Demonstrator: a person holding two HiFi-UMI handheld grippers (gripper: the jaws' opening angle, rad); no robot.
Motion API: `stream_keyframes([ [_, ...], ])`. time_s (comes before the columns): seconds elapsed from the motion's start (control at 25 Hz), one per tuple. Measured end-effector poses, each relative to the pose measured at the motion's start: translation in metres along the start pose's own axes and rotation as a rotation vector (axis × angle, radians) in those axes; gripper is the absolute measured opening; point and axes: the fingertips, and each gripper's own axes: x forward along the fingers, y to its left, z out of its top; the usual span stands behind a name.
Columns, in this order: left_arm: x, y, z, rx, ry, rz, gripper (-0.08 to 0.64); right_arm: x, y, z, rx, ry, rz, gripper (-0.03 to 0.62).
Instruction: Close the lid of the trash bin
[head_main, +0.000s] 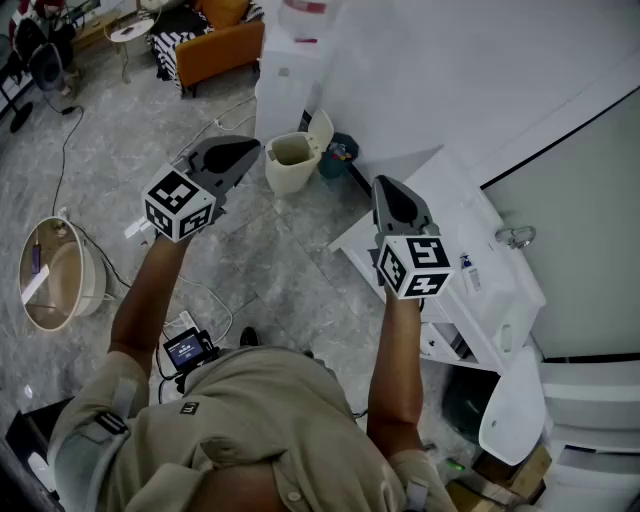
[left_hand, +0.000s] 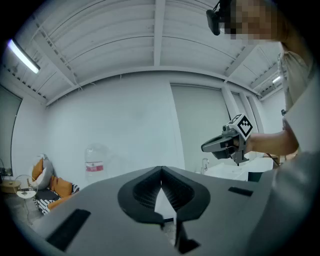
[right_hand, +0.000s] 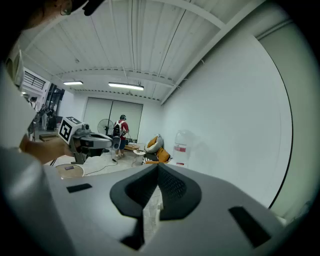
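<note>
The trash bin (head_main: 290, 165) sits on the floor out front, between the left hand-held gripper (head_main: 247, 152) and the right hand-held gripper (head_main: 386, 187), nearer the left one. The water dispenser (head_main: 288, 75) is right behind it, with the worktop (head_main: 455, 205) off to the right.

I hold both arms stretched out ahead of me, the left arm (head_main: 148, 300) and the right arm (head_main: 398, 350) well apart, each with a marker cube on top of its gripper. The left gripper (head_main: 246, 151) points far and a little right, its jaws closed tip to tip and empty. The right gripper (head_main: 384, 184) points far, its jaws likewise pressed together on nothing.
</note>
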Motion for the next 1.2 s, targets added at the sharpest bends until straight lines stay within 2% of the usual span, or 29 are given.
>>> stream_keyframes([
  [0.24, -0.009, 0.018, -0.007, -0.01, -0.006, 0.007, 0.015, 0.016, 0.017, -0.003, 0.0, 0.007, 0.011, 0.023],
  [0.48, 0.006, 0.035, -0.017, -0.017, 0.002, 0.015, 0.015, 0.042, 0.005, -0.006, 0.001, 0.01, 0.017, 0.023],
  [0.84, 0.057, 0.062, -0.031, -0.016, 0.062, 0.089, 0.015, 0.103, -0.059, -0.016, 0.091, -0.047, 0.073, 0.026],
  [1.2, 0.126, 0.102, -0.041, -0.025, 0.1, 0.19, 0.015, 0.189, -0.127, -0.024, 0.093, -0.019, 0.175, 0.026],
])
